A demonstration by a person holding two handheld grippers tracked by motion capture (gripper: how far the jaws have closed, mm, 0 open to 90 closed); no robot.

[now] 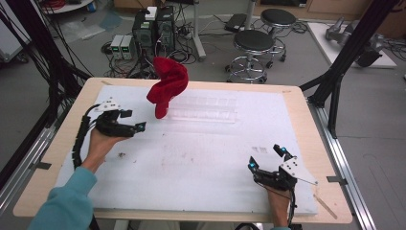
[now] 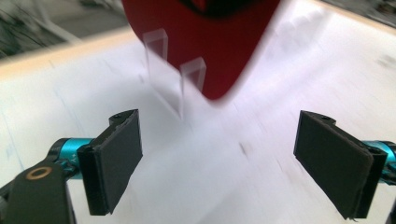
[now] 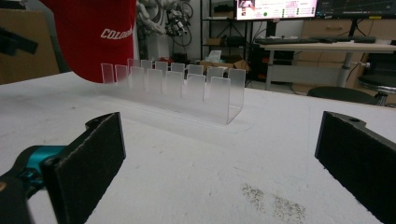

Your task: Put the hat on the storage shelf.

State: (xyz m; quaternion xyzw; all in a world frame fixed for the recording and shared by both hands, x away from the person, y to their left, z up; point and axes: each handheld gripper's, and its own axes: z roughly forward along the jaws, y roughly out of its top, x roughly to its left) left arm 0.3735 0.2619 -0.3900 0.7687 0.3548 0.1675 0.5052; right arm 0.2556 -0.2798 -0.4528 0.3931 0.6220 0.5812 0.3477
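Obs.: a red cap [image 1: 166, 84] stands propped at the left end of a clear acrylic slotted rack [image 1: 206, 109], toward the far side of the white table mat [image 1: 201, 158]. In the high view the cap rises above the rack, crown up, brim pointing down toward the mat; whether the brim sits inside a slot or merely leans on the rack, I cannot tell. The right gripper view shows white lettering on the crown.

Left gripper [image 1: 128, 125]: jaws spread wide, nothing between them, close to the cap and aimed at it. In the left gripper view the red fabric hangs just beyond the jaws, with two clear rack tabs in front of it.

Right gripper [image 1: 268, 160]: also wide open and empty, resting near the front right of the mat, well apart from cap and rack.

Handling, judged: cap is light cloth, crown soft and collapsible, brim stiffer. A pinch on the crown would likely bunch fabric and let it sag; the brim edge or the seam where the brim meets the crown looks the firmer hold. The rack looks light, smooth, rigid and probably brittle; a sideways pull on the cap could tip or drag it, so a straight lift seems safer.
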